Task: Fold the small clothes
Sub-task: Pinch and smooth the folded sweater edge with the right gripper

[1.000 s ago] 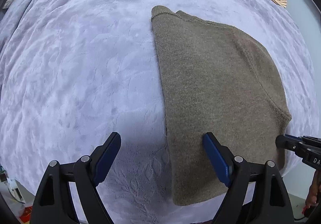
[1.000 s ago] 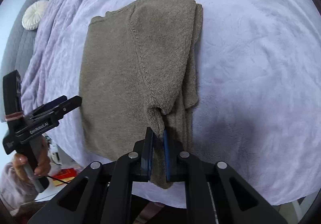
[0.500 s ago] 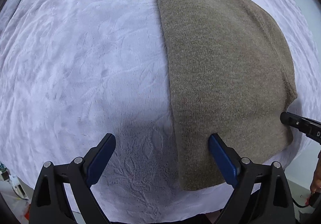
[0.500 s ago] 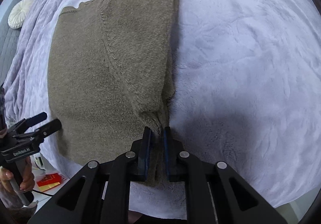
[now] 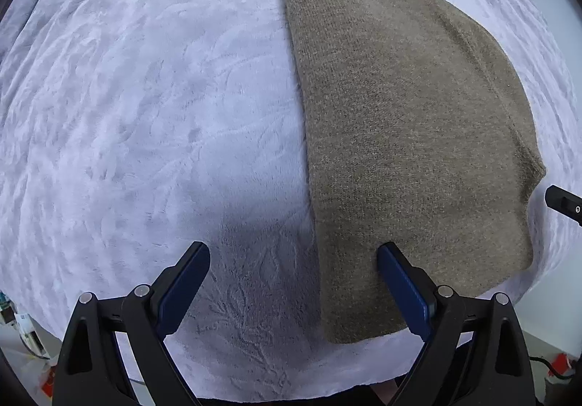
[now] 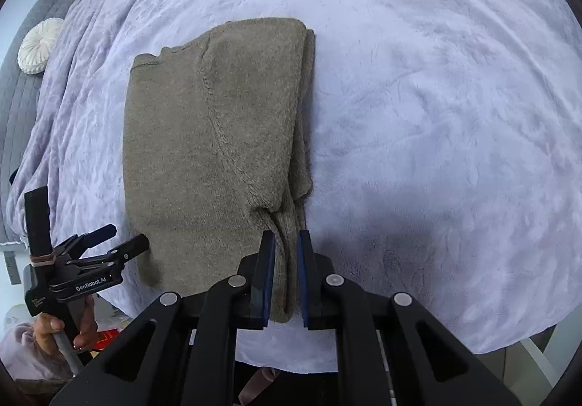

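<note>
We are pinching the near right corner of the folded olive-brown knitted sweater (image 6: pixel 218 159) between the right gripper (image 6: pixel 284 246) fingers; it is lying lengthwise away from us on the lavender plush bedspread (image 6: pixel 436 115), while the left gripper (image 5: pixel 293 273) is hovering spread over its left edge

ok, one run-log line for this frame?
step: folding sweater on blanket | left gripper: open, straddling sweater's edge | right gripper: shut on sweater's corner
</note>
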`<action>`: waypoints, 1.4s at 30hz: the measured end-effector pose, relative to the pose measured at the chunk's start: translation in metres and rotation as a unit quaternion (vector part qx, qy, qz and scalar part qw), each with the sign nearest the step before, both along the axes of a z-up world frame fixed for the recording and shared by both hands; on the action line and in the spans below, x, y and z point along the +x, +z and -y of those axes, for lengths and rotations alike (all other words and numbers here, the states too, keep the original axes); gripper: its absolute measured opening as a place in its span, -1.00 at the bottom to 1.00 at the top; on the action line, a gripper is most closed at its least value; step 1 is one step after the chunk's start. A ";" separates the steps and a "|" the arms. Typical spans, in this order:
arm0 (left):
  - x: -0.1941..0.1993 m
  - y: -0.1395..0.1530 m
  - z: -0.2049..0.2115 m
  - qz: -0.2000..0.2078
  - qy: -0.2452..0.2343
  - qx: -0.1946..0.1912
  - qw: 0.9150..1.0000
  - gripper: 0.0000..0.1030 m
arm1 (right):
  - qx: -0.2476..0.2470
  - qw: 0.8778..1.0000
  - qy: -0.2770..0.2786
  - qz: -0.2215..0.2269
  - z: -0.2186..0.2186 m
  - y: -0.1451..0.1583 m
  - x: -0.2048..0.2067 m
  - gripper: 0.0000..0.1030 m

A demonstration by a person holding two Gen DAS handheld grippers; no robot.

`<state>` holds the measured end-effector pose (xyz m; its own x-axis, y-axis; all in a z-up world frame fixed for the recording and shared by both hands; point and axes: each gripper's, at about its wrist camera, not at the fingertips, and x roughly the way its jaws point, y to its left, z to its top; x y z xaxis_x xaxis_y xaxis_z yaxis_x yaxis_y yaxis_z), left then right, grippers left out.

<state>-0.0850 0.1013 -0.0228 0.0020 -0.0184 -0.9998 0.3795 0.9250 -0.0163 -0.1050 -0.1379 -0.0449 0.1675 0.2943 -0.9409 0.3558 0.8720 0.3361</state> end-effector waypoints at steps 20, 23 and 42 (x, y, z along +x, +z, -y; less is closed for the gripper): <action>0.033 0.016 0.010 0.026 0.001 0.000 1.000 0.83 | -0.044 0.998 0.042 -0.006 -0.017 -0.017 0.040 -0.79; 0.035 0.014 0.016 0.027 -0.005 0.002 1.000 0.83 | -0.043 0.998 0.040 -0.017 -0.014 -0.031 0.043 -0.79; 0.025 0.057 0.034 0.059 -0.009 0.001 0.998 0.83 | -0.008 1.000 0.011 -0.014 -0.017 0.014 0.034 -0.37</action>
